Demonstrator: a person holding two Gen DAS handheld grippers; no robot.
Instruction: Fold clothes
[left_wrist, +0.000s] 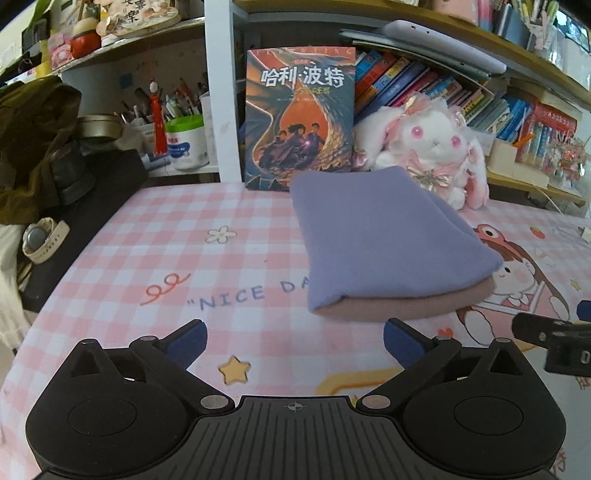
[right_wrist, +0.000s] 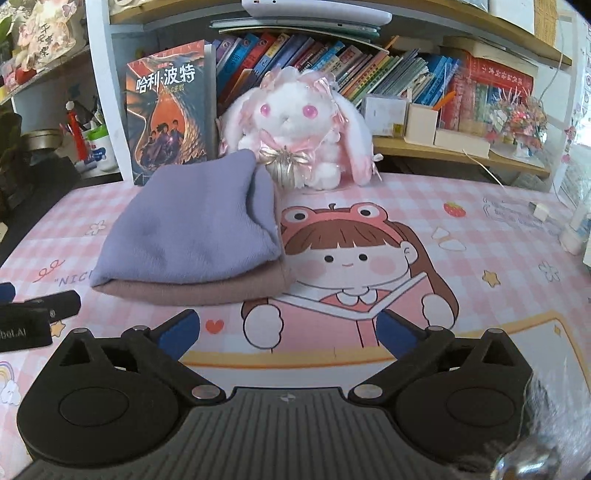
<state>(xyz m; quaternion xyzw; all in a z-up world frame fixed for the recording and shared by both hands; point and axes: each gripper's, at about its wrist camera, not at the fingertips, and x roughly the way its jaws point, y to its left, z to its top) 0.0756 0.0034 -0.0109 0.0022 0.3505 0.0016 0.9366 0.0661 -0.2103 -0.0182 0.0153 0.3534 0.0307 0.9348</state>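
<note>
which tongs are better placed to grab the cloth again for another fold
Probably the left tongs. Their open jaws face the near edge of the folded cloth almost head on. The right tongs, also open and empty, sit off to the cloth's right, over the bare mat.

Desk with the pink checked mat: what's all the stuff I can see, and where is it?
folded purple cloth: one, lilac, lying on the dusty-pink cloth, mid-mat
folded dusty-pink cloth: one, under the purple one, edge showing
pink checked cartoon mat: one, pink and white, covering the desk
white plush bunny: one, white with pink eyes, sitting behind the cloths
dragon-cover book: one, orange and blue, upright at the back
row of shelf books: many, mixed colours, behind the bunny
pen pot: one, white and green, back left
white wristwatch: one, left edge
left gripper: one, black with blue pads, open, empty
right gripper: one, the same, open, empty
</note>
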